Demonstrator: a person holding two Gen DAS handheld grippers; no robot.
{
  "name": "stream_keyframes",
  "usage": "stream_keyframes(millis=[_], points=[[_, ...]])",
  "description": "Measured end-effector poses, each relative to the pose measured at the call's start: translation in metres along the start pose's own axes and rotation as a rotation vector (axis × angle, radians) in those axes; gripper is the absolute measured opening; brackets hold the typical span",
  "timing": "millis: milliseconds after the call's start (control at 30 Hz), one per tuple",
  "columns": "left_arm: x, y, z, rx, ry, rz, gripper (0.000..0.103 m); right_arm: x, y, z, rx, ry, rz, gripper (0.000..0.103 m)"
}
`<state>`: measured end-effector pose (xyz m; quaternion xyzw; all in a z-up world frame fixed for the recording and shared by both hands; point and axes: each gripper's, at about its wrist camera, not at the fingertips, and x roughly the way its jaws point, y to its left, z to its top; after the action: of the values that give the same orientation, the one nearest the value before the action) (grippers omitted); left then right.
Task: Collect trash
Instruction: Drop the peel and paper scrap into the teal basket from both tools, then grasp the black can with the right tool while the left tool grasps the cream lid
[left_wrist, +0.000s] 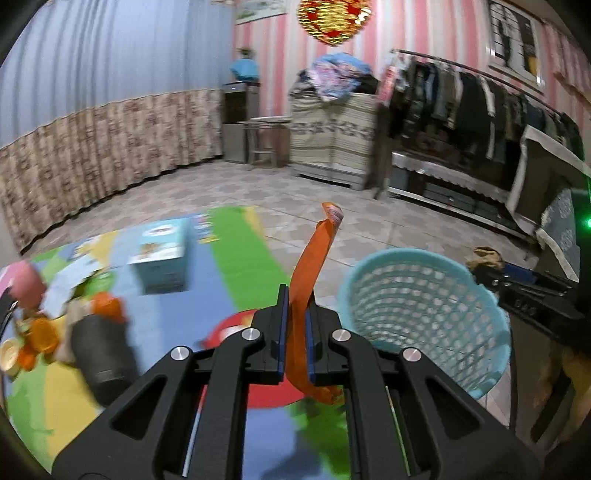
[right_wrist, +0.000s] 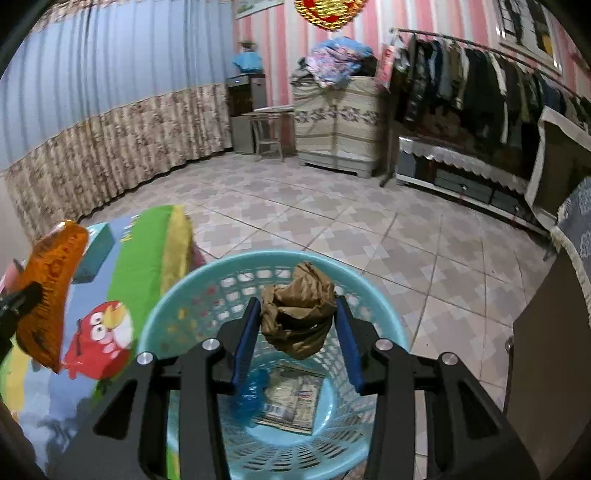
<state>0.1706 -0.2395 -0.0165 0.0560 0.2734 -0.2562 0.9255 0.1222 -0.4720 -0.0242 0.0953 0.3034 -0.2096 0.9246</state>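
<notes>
The left hand-held gripper (left_wrist: 295, 314) has its jaws pressed together on a long, flat orange plastic wrapper (left_wrist: 314, 266), which stands up out of the jaws and curls over at its top, with a crumpled end hanging below them. It hangs over the colourful cartoon-printed play mat (left_wrist: 240, 251), just beside the round light-blue perforated plastic basket (left_wrist: 424, 306), not yet over its mouth.

The right hand-held gripper (right_wrist: 299, 325) is clamped on a crumpled wad of brown paper (right_wrist: 299, 314), held between both blue pads directly above the basket's open mouth (right_wrist: 207, 273). Inside, on the basket's bottom, lie a flat printed packet (right_wrist: 291, 398) and a small blue plastic piece (right_wrist: 251, 391).

Both pieces of trash look very light and soft. The wrapper is thin, floppy and probably slippery, so a firm pinch across its middle suits it, as here. The paper wad is springy and crushable; squeezing its bulk from 2 sides holds it well. I judge that neither is fragile, and both should fall freely once let go, though the wrapper may drift or cling to a pad.

More clutter sits on the mat's far left: a pale-blue printed carton (left_wrist: 162, 254) and a dark cylindrical container (left_wrist: 99, 354).
</notes>
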Motion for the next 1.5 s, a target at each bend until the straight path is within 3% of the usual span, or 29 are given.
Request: stream_keyframes(millis=[167,367,533,833,1033,1100,1167,1500], points=[[0.037,-0.042,0.007,0.005,0.030,-0.095,0.006,0.008,-0.020,0.003,0.054,0.000,0.007,0.041],[0.070,-0.069,0.006,0.030,0.073,-0.122,0.008,0.021,-0.040,0.002,0.096,0.016,-0.001,0.041],[0.072,-0.066,0.005,0.027,0.073,-0.089,0.051,0.021,-0.046,-0.002,0.121,0.021,-0.002,0.041],[0.046,-0.030,0.014,-0.024,0.010,0.031,0.082,0.029,-0.029,-0.006,0.087,0.042,0.023,0.041],[0.027,0.004,0.017,-0.059,-0.015,0.088,0.092,0.037,-0.006,-0.010,0.049,0.056,0.056,0.044],[0.022,0.013,0.016,-0.068,-0.018,0.107,0.094,0.038,-0.001,-0.010,0.047,0.057,0.061,0.054],[0.015,0.027,0.015,-0.080,-0.025,0.137,0.095,0.037,0.004,-0.011,0.043,0.055,0.049,0.071],[-0.035,0.097,-0.006,-0.143,-0.033,0.234,0.097,0.018,0.045,-0.007,0.005,0.018,0.044,0.086]])
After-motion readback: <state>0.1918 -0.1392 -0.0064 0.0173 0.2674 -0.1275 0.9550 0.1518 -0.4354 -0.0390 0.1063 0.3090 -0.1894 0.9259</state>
